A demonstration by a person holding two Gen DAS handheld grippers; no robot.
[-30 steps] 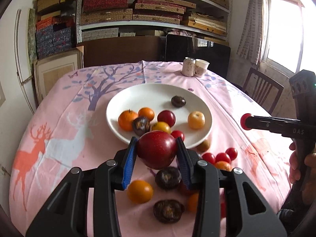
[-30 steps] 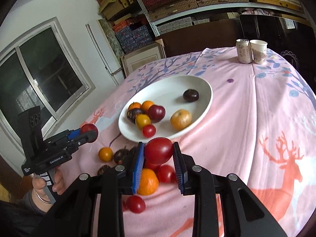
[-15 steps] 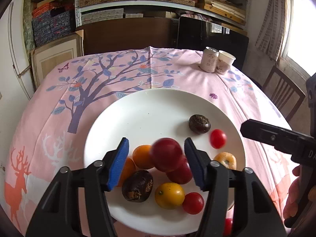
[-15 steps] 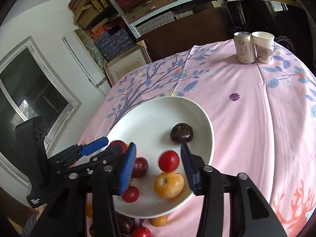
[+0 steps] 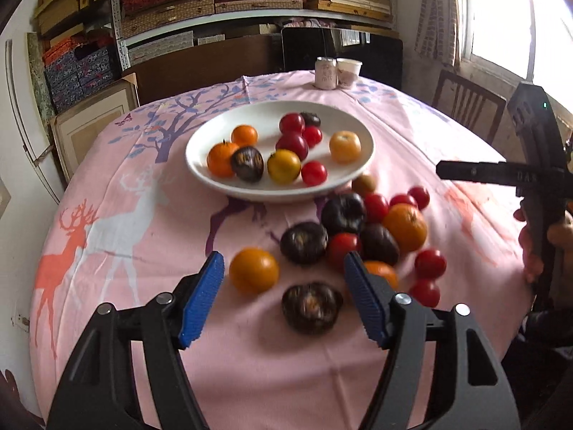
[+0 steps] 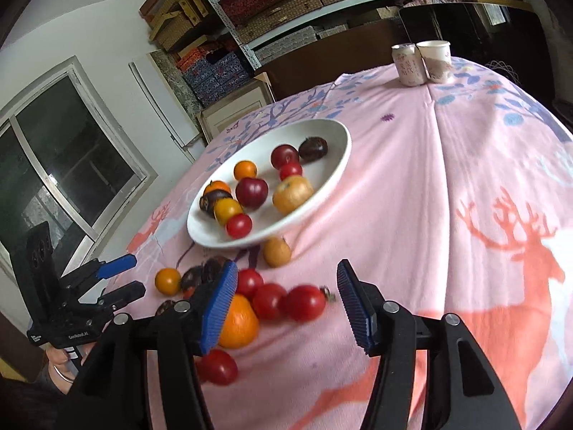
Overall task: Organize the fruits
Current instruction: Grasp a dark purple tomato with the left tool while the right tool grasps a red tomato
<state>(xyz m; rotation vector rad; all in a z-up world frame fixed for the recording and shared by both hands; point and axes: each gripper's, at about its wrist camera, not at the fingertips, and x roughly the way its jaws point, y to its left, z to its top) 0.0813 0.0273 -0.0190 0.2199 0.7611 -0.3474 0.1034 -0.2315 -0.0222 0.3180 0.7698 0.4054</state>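
Observation:
A white plate holds several fruits: oranges, a yellow one, red tomatoes, dark plums. On the pink tablecloth in front of it lies a loose pile. My left gripper hovers over that pile. Its jaws are opening and nothing is pressed between them. Below it lie an orange fruit and a dark wrinkled fruit. My right gripper hangs above a red tomato and a big orange. Its jaws are opening too, and they are empty. Each gripper shows in the other's view.
A drink can and a paper cup stand at the table's far edge. A wooden chair is at the right, shelves with boxes behind. A person's hand grips the right tool.
Both grippers carried a red fruit over the plate, opened and let it drop in. They have since pulled back and down over the loose pile, jaws wider.

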